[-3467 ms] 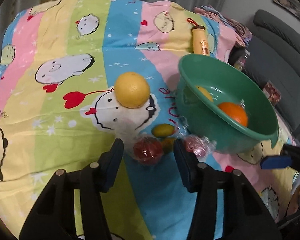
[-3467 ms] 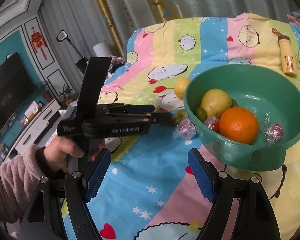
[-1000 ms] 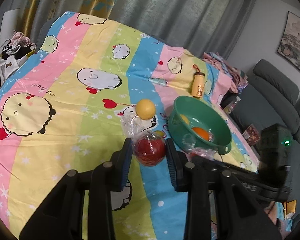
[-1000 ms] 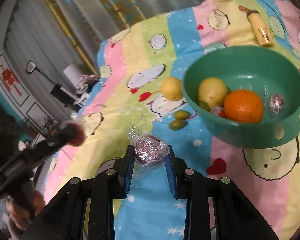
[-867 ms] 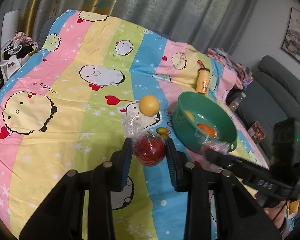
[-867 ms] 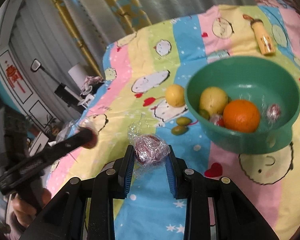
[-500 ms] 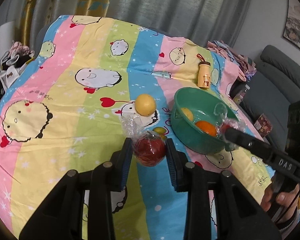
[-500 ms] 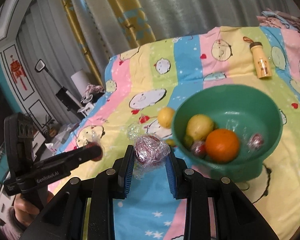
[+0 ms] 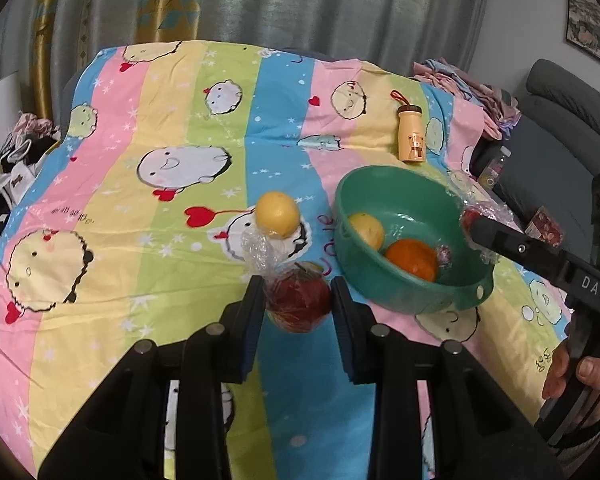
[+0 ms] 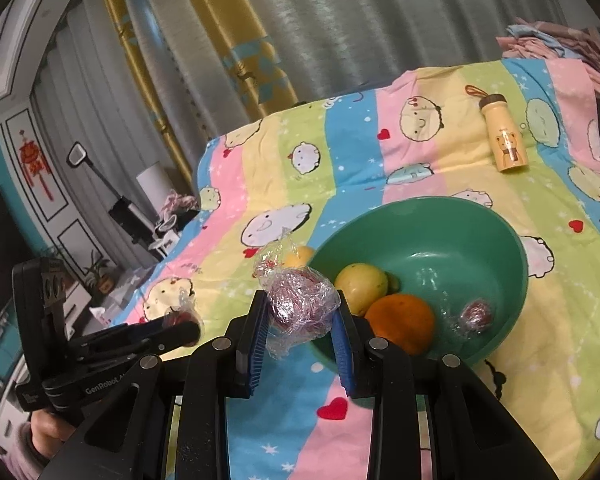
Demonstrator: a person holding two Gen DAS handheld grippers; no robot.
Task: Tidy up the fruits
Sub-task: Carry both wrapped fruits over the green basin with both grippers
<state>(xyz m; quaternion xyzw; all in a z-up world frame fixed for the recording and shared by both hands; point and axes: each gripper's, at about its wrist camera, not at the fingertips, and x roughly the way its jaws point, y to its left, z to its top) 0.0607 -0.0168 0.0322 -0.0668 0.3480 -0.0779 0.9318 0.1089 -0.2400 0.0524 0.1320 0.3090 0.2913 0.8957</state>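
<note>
Two plastic-wrapped red fruits are riding pinched in the grippers, the left gripper point(image 9: 297, 307) holding a wrapped apple point(image 9: 298, 298) above the bedsheet point(image 9: 112, 240), the right gripper point(image 10: 300, 332) carrying its wrapped fruit point(image 10: 300, 304) at the green bowl point(image 10: 500, 240) rim, which is calling for a low release clear of the orange point(image 10: 400, 322)

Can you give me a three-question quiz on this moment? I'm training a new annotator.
1. True or false: the left gripper is shut on a wrapped red apple.
2. Which unwrapped fruits lie in the green bowl? A) orange and yellow fruit B) two bananas C) none
3. Fill in: the right gripper holds its wrapped fruit beside the bowl's ____.

Key: 1 true; 2 A; 3 rim.
</note>
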